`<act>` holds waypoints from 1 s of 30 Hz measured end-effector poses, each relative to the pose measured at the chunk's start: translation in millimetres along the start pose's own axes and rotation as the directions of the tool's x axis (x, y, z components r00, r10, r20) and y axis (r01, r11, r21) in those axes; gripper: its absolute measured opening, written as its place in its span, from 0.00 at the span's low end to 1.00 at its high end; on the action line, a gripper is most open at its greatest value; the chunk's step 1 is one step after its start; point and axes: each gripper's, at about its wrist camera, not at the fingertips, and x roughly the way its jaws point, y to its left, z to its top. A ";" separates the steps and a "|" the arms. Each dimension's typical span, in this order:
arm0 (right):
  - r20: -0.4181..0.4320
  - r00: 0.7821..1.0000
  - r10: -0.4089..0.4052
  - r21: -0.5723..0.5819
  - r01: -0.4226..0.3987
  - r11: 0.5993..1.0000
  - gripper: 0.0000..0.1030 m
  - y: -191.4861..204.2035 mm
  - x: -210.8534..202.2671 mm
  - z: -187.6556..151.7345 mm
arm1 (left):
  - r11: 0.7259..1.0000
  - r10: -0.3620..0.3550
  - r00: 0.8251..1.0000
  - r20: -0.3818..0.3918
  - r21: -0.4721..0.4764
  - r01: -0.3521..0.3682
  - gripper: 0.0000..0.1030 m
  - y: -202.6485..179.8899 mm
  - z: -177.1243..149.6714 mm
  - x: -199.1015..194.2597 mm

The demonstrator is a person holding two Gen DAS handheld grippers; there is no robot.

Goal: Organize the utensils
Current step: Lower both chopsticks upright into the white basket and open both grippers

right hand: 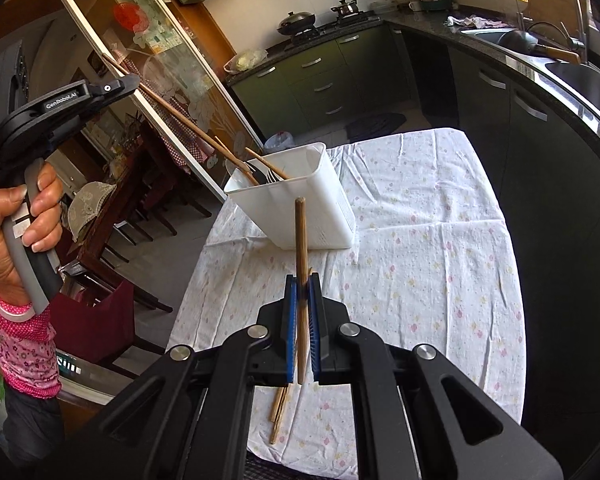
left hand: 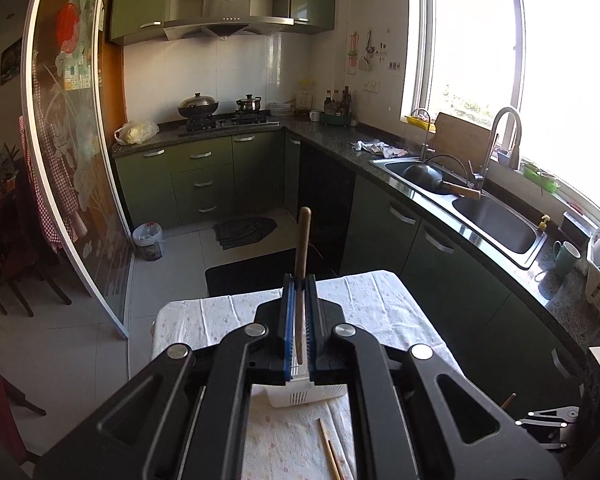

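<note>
A white plastic utensil holder (right hand: 300, 208) stands on the cloth-covered table (right hand: 420, 248); it holds chopsticks and a fork (right hand: 270, 178). My left gripper (left hand: 299, 282) is shut on a wooden chopstick (left hand: 302, 248) above the holder (left hand: 304, 394). In the right wrist view the left gripper (right hand: 134, 80) holds its chopstick (right hand: 180, 118) slanting down into the holder. My right gripper (right hand: 302, 280) is shut on another wooden chopstick (right hand: 300, 248), held upright in front of the holder. Two loose chopsticks (right hand: 280, 408) lie on the cloth under it.
Loose chopsticks (left hand: 330, 452) lie on the cloth below my left gripper. A dark granite counter with a double sink (left hand: 496, 216) runs along the right. Green cabinets and a stove (left hand: 220, 120) stand at the back. A glass sliding door (left hand: 72, 140) is on the left.
</note>
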 end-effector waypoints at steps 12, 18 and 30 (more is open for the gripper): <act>0.145 0.988 -0.049 -0.046 0.056 0.997 0.06 27.2 -48.5 54.9 | 1.000 -0.007 0.985 -0.170 0.016 0.010 0.39 9.6 -48.0 60.4; 0.286 0.955 -0.077 -0.037 0.091 0.995 0.06 41.6 -63.6 109.7 | 0.998 -0.021 0.999 -0.048 0.065 0.024 0.39 12.3 -61.3 11.4; 0.301 0.936 -0.181 -0.048 0.205 0.978 0.06 55.7 29.1 153.6 | 0.988 -0.085 0.990 -0.109 0.120 0.098 0.39 6.5 -111.5 -13.1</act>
